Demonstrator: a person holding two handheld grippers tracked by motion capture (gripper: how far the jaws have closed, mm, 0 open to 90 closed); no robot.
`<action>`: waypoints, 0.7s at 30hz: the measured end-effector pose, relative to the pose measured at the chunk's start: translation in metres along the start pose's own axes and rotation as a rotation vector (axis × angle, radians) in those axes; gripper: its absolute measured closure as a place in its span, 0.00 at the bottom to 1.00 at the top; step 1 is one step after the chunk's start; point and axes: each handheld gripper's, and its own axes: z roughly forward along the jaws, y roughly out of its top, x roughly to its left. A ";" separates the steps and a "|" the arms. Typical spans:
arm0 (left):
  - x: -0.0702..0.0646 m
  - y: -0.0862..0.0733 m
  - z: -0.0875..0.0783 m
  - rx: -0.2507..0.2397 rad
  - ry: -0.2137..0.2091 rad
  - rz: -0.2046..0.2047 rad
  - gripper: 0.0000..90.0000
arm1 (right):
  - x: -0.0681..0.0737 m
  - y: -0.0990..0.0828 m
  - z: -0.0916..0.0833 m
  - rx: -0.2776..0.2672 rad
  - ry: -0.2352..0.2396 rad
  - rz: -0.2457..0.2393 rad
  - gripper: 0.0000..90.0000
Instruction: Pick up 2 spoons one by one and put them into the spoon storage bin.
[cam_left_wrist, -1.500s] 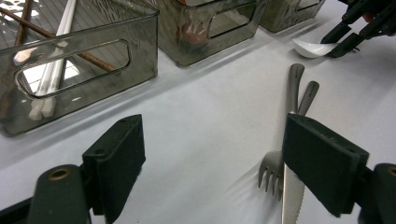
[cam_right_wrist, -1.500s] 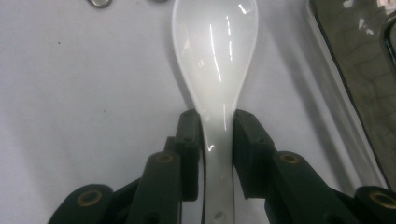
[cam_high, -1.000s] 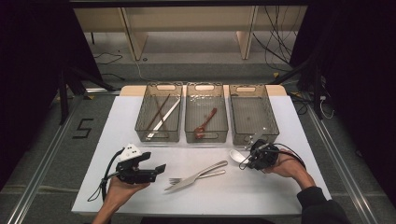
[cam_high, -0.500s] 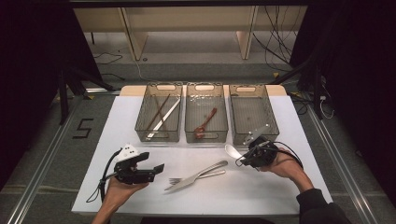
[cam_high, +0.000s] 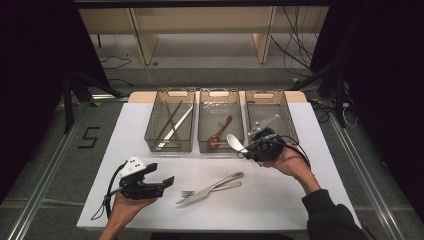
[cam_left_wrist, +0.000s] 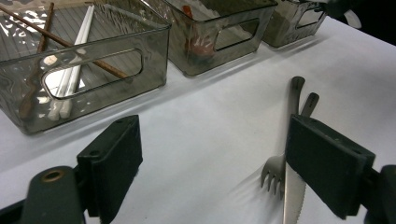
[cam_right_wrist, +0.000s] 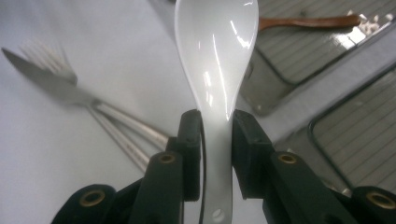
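A white ceramic spoon (cam_right_wrist: 215, 60) is clamped by its handle in my right gripper (cam_right_wrist: 215, 130), which is shut on it. From above, that right gripper (cam_high: 248, 148) hangs over the front edge of the middle bin (cam_high: 220, 145), and the spoon (cam_high: 235, 142) points left. A metal fork (cam_high: 217, 187) and a knife (cam_high: 210, 189) lie crossed on the white table. My left gripper (cam_high: 165, 182) stands open at the front left, its jaws wide apart, with the fork (cam_left_wrist: 280, 163) and knife (cam_left_wrist: 293, 196) just beyond its right jaw.
Three smoky clear bins stand in a row at the back. The left bin (cam_high: 170, 142) holds chopsticks (cam_high: 175, 125); the middle one holds a brown spoon (cam_high: 220, 131); the right bin (cam_high: 272, 112) looks bare inside. The table's front edge (cam_high: 210, 227) runs close to both forearms.
My right gripper has risen off the table with the white spoon and moved back toward the bins. The left gripper has stayed where it was.
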 end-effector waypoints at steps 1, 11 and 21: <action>-0.001 -0.001 0.000 -0.004 0.000 -0.003 0.20 | 0.000 0.004 0.001 -0.004 0.000 0.006 0.83; -0.001 -0.003 -0.001 -0.013 -0.003 -0.001 0.19 | -0.012 0.039 0.008 -0.036 -0.020 0.029 0.83; -0.001 -0.003 -0.001 -0.023 -0.002 -0.005 0.19 | -0.023 0.069 0.014 -0.047 -0.042 0.061 0.83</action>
